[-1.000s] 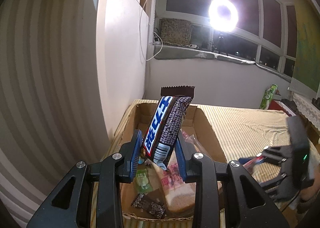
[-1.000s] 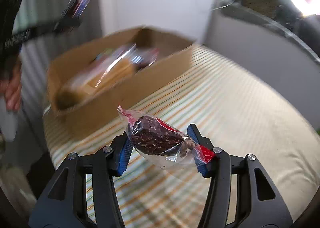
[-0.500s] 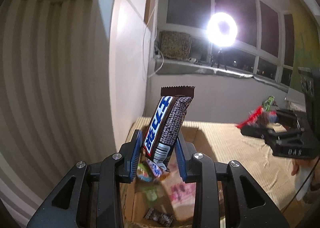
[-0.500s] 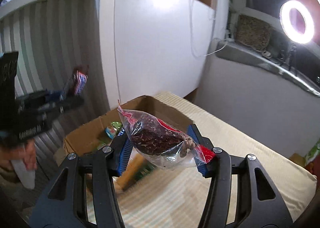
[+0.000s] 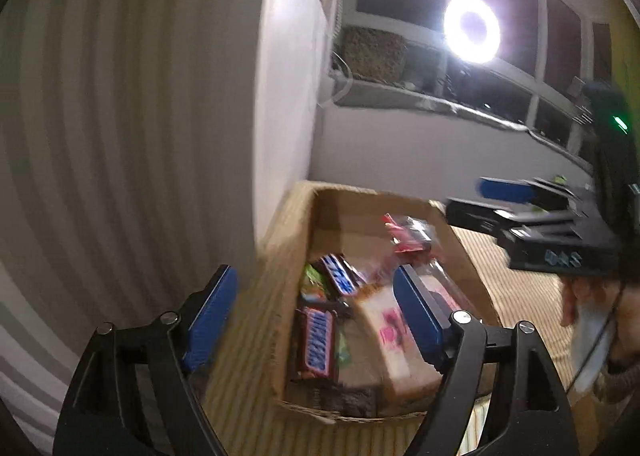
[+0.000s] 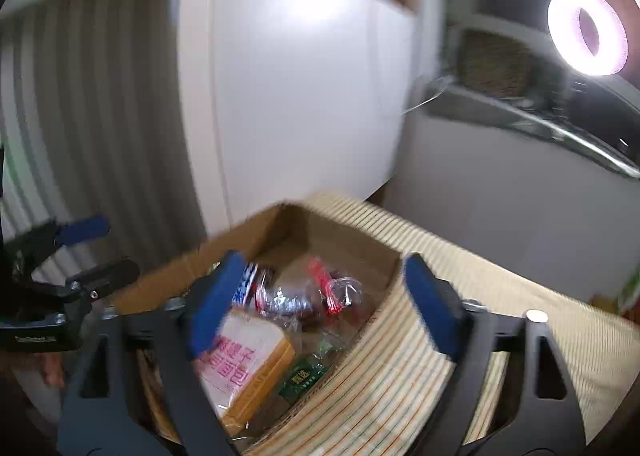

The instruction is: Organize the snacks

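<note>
**Now both grippers hang empty over a filling box**

Here's the left gripper point(image 5: 314, 314), jaws spread wide with nothing between them, poised above the box point(image 5: 296, 224). And the right gripper point(image 6: 320, 304) is the same: jaws parted, empty, right over the box's far end. Down inside, a Snickers point(image 5: 316, 340) lies flat by the left wall, a second bar point(image 5: 340, 276) sits just beyond it, and the bread pack point(image 6: 244, 360) fills the middle. The clear bag point(image 6: 316, 296) with red ends rests on top near the back, with a green packet point(image 6: 302, 376) tucked against the right wall. So the box holds a good haul. On the striped cloth point(image 6: 500, 296), something green shows at the far right edge, too small to call. That may be all that's left.
</note>
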Action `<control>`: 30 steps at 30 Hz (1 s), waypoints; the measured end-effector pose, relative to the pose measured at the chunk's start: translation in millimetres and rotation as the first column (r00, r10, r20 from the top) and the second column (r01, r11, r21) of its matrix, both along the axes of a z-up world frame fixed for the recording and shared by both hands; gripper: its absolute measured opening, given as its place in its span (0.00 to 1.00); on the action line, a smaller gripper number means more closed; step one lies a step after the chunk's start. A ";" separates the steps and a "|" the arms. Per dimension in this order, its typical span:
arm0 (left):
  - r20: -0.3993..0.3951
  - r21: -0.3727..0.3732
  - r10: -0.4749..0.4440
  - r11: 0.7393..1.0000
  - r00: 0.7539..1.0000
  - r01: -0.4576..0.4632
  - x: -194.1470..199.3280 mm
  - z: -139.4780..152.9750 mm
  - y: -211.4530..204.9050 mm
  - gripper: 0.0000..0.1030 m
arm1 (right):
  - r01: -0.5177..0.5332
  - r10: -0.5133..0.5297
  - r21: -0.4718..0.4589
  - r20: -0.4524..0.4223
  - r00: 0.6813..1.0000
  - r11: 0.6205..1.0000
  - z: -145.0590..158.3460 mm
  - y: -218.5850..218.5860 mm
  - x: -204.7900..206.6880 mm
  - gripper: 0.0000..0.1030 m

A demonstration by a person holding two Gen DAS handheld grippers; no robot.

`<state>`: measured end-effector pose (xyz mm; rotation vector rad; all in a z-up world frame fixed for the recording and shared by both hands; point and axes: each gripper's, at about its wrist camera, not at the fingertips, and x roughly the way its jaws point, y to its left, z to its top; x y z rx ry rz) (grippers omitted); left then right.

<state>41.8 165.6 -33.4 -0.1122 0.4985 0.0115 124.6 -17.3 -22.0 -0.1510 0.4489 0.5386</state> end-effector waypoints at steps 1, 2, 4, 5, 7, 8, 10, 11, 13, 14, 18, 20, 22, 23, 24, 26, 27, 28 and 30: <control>0.013 0.006 0.018 1.000 1.000 -0.018 -3.7 3.5 1.3 0.79 | 0.019 -0.020 0.033 0.012 1.000 0.999 3.7 -4.9 -5.8 1.00; 0.020 0.011 0.029 1.000 0.999 -0.029 -6.5 5.4 1.4 0.82 | 0.036 -0.037 0.058 0.018 0.999 0.998 6.1 -7.4 -11.5 1.00; 0.033 0.029 0.057 0.998 0.998 -0.058 -11.6 12.2 -0.2 0.86 | 0.092 -0.093 0.074 0.012 0.996 0.993 8.7 -10.3 -21.2 1.00; 0.039 0.037 0.061 0.997 0.997 -0.063 -12.3 14.9 -1.8 0.87 | 0.123 -0.124 0.069 0.005 0.992 0.990 9.7 -10.5 -24.3 1.00; 0.035 0.072 0.084 0.994 0.996 -0.087 -20.0 20.2 -6.4 0.91 | 0.182 -0.181 0.042 -0.026 0.983 0.982 7.9 -6.4 -26.7 1.00; 0.034 0.080 0.092 0.992 0.995 -0.094 -22.1 20.4 -4.2 0.97 | 0.197 -0.196 0.028 -0.027 0.980 0.980 7.0 -3.0 -29.2 1.00; 0.058 0.089 0.100 0.991 0.993 -0.104 -30.0 25.7 -6.8 0.99 | 0.207 -0.207 0.027 -0.008 0.978 0.978 7.7 -1.8 -34.2 1.00; 0.060 0.095 0.107 0.989 0.992 -0.113 -33.7 28.3 -6.8 0.99 | 0.215 -0.215 0.034 0.004 0.977 0.976 9.8 -1.7 -39.1 1.00; 0.065 0.093 0.114 0.988 0.991 -0.120 -37.1 32.2 -2.3 0.99 | 0.237 -0.238 0.056 0.024 0.971 0.970 14.2 -2.9 -47.3 1.00; 0.067 0.092 0.115 0.988 0.991 -0.121 -36.7 35.2 1.1 0.99 | 0.237 -0.239 0.063 0.026 0.971 0.969 16.1 -2.8 -49.7 1.00; 0.087 0.091 0.117 0.988 0.989 -0.125 -43.5 37.0 2.8 0.99 | 0.224 -0.226 0.050 0.049 0.973 0.973 18.7 2.8 -55.8 1.00; 0.095 0.085 0.122 0.988 0.988 -0.130 -45.2 38.3 4.5 0.99 | 0.218 -0.220 0.038 0.067 0.973 0.975 18.4 6.8 -58.2 1.00; 0.100 0.077 0.119 0.989 0.988 -0.127 -46.8 41.1 5.1 0.99 | 0.212 -0.214 0.028 0.085 0.973 0.977 18.2 9.5 -62.4 1.00; 0.101 0.075 0.117 0.989 0.988 -0.125 -42.8 37.5 4.1 0.99 | 0.211 -0.212 0.024 0.089 0.973 0.977 17.7 10.0 -63.9 1.00; 0.102 0.075 0.113 0.990 0.988 -0.121 -42.2 37.4 3.2 0.99 | 0.212 -0.213 0.023 0.091 0.973 0.977 17.3 9.6 -65.1 1.00; 0.100 0.080 0.105 0.990 0.989 -0.113 -40.4 35.9 -0.6 0.99 | 0.215 -0.217 0.025 0.091 0.972 0.976 14.8 5.4 -67.8 1.00; 0.097 0.082 0.101 0.991 0.990 -0.109 -38.2 35.3 -3.8 0.99 | 0.220 -0.222 0.025 0.090 0.971 0.975 13.3 1.9 -66.9 1.00; 0.095 0.085 0.095 0.991 0.991 -0.103 -36.5 34.2 -8.9 0.99 | 0.228 -0.230 0.027 0.088 0.969 0.973 11.1 -4.2 -68.5 1.00; 0.097 0.084 0.081 0.992 0.992 -0.090 -35.3 33.9 -17.3 0.99 | 0.262 -0.263 0.028 0.084 0.961 0.965 6.7 -22.6 -73.4 1.00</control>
